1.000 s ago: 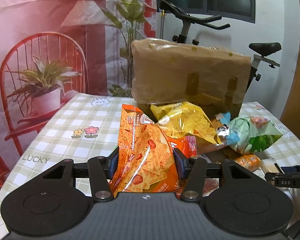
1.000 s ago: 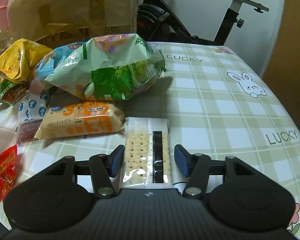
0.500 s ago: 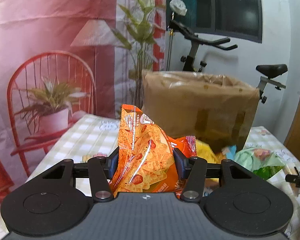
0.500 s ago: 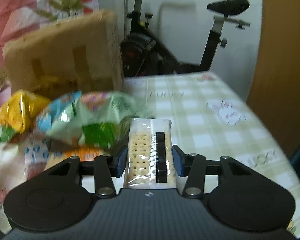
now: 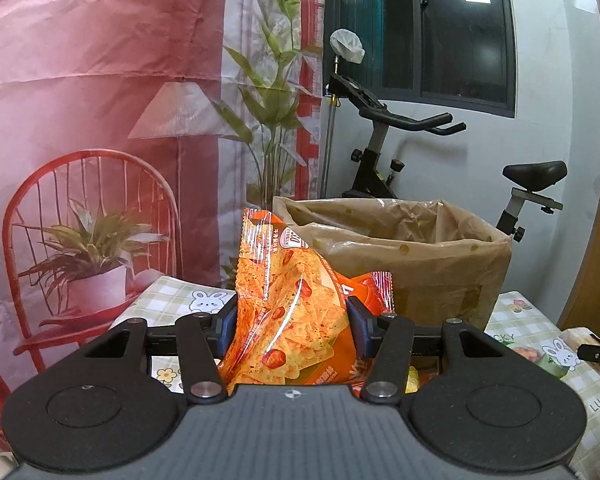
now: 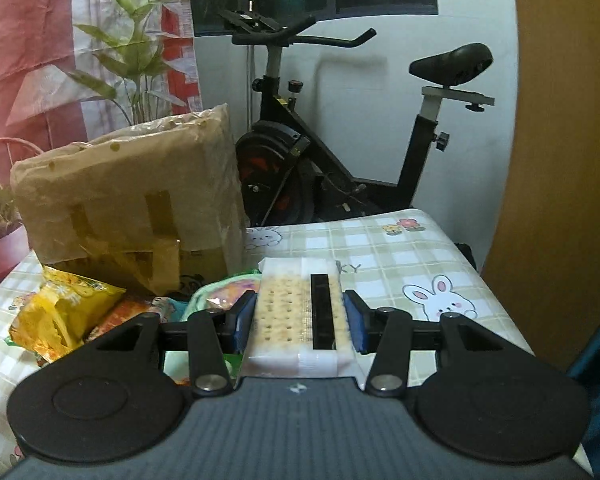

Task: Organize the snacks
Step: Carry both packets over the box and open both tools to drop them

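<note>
My left gripper (image 5: pixel 292 324) is shut on an orange chip bag (image 5: pixel 288 312) and holds it up in the air, in front of the open top of a brown cardboard box (image 5: pixel 440 256) lined with plastic. My right gripper (image 6: pixel 300 320) is shut on a clear pack of crackers (image 6: pixel 296 316) and holds it above the table, to the right of the box (image 6: pixel 128 192). Below it lie a yellow snack bag (image 6: pixel 60 312) and a green snack bag (image 6: pixel 216 296).
The table has a green checked cloth (image 6: pixel 400 252) with rabbits. An exercise bike (image 6: pixel 340 152) stands behind the table. A red printed backdrop (image 5: pixel 100 120) hangs at the left. A brown wooden panel (image 6: pixel 560 160) is at the right.
Both grippers have risen from the table with their snacks. The left one now sees over the box's rim into it. The right one lifted the crackers off the cloth and moved toward the box.
</note>
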Demonstrator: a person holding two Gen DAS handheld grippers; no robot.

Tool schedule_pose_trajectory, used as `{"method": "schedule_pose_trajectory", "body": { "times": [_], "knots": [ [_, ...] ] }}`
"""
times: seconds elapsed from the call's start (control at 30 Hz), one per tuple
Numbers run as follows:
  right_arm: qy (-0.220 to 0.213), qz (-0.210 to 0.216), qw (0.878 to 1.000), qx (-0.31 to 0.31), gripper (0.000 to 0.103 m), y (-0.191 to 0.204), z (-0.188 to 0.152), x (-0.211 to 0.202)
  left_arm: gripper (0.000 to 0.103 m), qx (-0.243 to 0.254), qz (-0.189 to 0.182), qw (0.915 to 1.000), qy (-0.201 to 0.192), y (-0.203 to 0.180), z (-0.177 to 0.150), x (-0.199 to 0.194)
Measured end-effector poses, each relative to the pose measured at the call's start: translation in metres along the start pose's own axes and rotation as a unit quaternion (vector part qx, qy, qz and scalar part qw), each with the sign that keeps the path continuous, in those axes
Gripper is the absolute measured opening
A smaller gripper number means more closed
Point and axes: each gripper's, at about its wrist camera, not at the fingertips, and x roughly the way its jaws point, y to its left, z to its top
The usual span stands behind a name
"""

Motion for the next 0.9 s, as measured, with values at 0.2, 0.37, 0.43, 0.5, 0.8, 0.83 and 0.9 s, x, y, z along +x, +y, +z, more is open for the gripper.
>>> {"method": "schedule_pose_trajectory", "body": {
  "times": [0.2,0.37,0.43,0.5,0.8,0.83,0.9],
  "knots": [
    [-0.018,0.029,0.999,-0.012,0.049,0.013,0.021,0.003,0.056,0.015,-0.011,0.9998,0.002,-0.005,0.012,0.015],
    [-0.036,0.074,0.996,-0.031,0.049,0.033,0.065,0.015,0.056,0.021,-0.019,0.9996,0.007,-0.007,0.042,0.036],
    [-0.049,0.092,0.993,-0.047,0.049,0.045,0.089,0.02,0.056,0.025,-0.015,0.9996,0.003,-0.009,0.062,0.045],
    [-0.064,0.109,0.99,-0.065,0.049,0.058,0.112,0.028,0.057,0.036,-0.009,0.9993,-0.005,-0.012,0.082,0.055],
    [-0.081,0.151,0.977,-0.127,0.049,0.126,0.176,0.109,0.057,0.045,0.011,0.9985,0.029,-0.029,0.136,0.144],
    [-0.077,0.148,0.977,-0.13,0.049,0.131,0.18,0.119,0.057,0.045,0.013,0.9982,0.036,-0.03,0.136,0.153],
    [-0.065,0.144,0.979,-0.13,0.049,0.139,0.184,0.137,0.06,0.043,0.008,0.9978,0.05,-0.033,0.136,0.172]
  ]
}}
